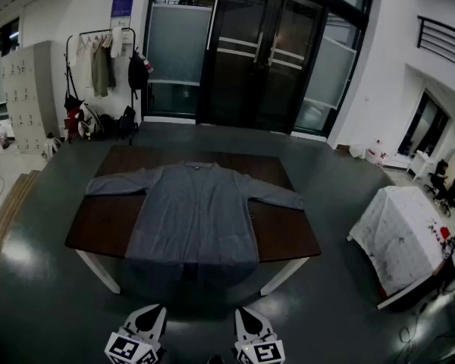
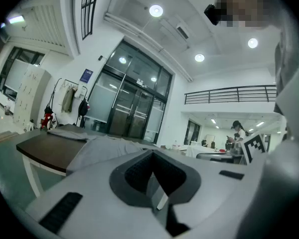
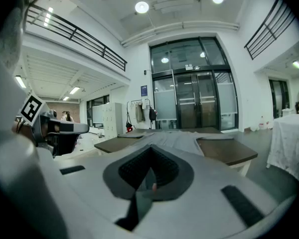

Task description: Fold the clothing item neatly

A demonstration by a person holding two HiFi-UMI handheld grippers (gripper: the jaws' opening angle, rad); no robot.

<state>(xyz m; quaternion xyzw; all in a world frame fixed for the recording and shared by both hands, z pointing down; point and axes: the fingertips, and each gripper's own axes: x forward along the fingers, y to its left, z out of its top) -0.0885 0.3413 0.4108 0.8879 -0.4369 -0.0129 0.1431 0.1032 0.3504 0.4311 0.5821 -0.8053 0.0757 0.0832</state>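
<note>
A grey long-sleeved garment [image 1: 193,218] is lying spread flat on a dark brown table [image 1: 284,237] with white legs. Its collar is pointing toward the far edge and its two sleeves are reaching out toward the left and right edges. Its hem is hanging over the near edge and covering the middle of that edge. The left gripper [image 1: 153,311] and the right gripper [image 1: 245,314] are hovering side by side below the near edge, clear of the cloth and not touching the table. Both are pointing roughly toward the garment. In each gripper view the jaws are sitting pressed together with nothing between them. Beyond the far edge, dark glass doors [image 1: 265,51] are standing shut. A rack of hanging clothes [image 1: 98,59] is standing off the far left corner, and a white-covered table [image 1: 402,237] is standing well apart to the right.
</note>
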